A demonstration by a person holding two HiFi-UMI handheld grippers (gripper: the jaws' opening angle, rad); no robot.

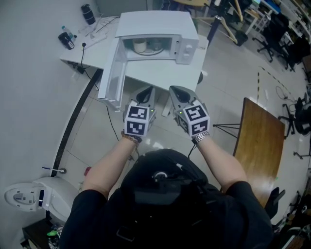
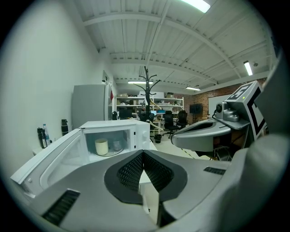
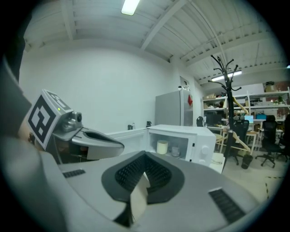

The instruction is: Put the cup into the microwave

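Observation:
The white microwave [image 1: 155, 34] stands on a white table [image 1: 160, 73] with its door [image 1: 111, 73] swung open to the left. A cream cup [image 1: 140, 46] sits inside on the turntable, beside a small glass [image 1: 156, 47]. In the left gripper view the cup [image 2: 101, 146] shows inside the cavity, and in the right gripper view the cup [image 3: 162, 147] shows there too. My left gripper [image 1: 146, 91] and right gripper [image 1: 176, 90] hover side by side in front of the table, both shut and empty, short of the microwave.
Dark bottles [image 1: 88, 13] and a power strip lie on the table's far left. A brown table [image 1: 262, 141] stands to the right, office chairs [image 1: 279, 36] beyond it. A white machine [image 1: 34, 194] is at lower left. A coat stand [image 2: 147, 86] rises behind the microwave.

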